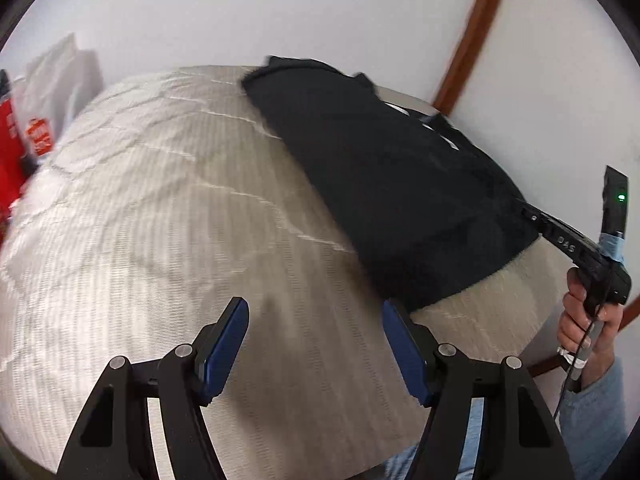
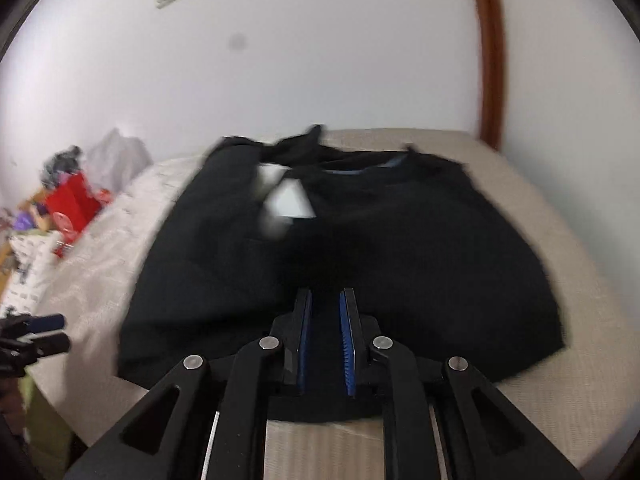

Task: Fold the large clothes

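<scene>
A black shirt [image 2: 360, 256] with a white print lies partly folded on a beige bed [image 2: 580, 264]. It also shows in the left wrist view [image 1: 380, 184] at the right side of the bed [image 1: 160, 200]. My left gripper [image 1: 316, 312] is open and empty, just above the bedspread, left of the shirt's near edge. My right gripper [image 2: 325, 300] is narrowly open over the shirt's near hem, with nothing seen between the pads. In the left wrist view the right gripper's tips are hidden at the shirt's right edge [image 1: 520, 208].
A white wall with brown wooden trim [image 1: 472, 36] runs behind the bed. Red and white bags [image 2: 72, 208] and clutter sit beyond the bed's left side. The person's hand [image 1: 588, 320] holds the right gripper's handle.
</scene>
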The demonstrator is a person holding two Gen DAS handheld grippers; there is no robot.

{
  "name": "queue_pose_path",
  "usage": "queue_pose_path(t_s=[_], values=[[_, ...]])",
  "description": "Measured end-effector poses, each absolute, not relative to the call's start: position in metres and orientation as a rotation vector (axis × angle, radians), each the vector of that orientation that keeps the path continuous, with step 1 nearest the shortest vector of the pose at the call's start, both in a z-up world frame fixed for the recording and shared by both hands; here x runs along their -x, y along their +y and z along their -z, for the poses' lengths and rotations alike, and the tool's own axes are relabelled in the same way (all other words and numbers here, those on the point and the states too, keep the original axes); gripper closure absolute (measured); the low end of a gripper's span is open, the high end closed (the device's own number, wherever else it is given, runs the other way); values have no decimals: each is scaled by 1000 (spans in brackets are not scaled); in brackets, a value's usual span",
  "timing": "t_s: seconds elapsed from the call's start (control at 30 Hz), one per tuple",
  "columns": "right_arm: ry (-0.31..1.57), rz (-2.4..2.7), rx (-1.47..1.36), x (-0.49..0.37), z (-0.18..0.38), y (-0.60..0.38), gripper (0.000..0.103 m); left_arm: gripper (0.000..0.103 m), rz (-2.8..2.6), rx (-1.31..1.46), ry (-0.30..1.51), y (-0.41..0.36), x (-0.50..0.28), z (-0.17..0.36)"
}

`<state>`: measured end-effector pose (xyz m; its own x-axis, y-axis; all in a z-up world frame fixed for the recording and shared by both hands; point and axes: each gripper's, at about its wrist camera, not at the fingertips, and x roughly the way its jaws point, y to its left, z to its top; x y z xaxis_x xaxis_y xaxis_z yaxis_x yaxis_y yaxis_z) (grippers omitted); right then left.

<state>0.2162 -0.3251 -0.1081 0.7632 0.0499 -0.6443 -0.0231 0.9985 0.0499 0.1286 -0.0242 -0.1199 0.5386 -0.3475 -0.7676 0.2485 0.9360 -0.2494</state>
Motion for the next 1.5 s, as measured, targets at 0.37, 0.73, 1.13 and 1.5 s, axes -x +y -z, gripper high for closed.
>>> queue_pose_path(t_s=[0.37, 0.73, 1.13, 1.5], values=[[813, 89, -50, -219, 132, -397, 72, 50, 419, 79, 962, -84, -141, 134], [862, 129, 5, -234, 149, -385, 71, 81, 382, 106, 946, -85, -164, 140], [855, 40, 7, -244, 145, -333, 72, 96, 393, 264, 926, -30, -160, 141], [791, -107, 49, -235, 119, -258, 72, 95, 323, 246, 918, 36, -140, 141]])
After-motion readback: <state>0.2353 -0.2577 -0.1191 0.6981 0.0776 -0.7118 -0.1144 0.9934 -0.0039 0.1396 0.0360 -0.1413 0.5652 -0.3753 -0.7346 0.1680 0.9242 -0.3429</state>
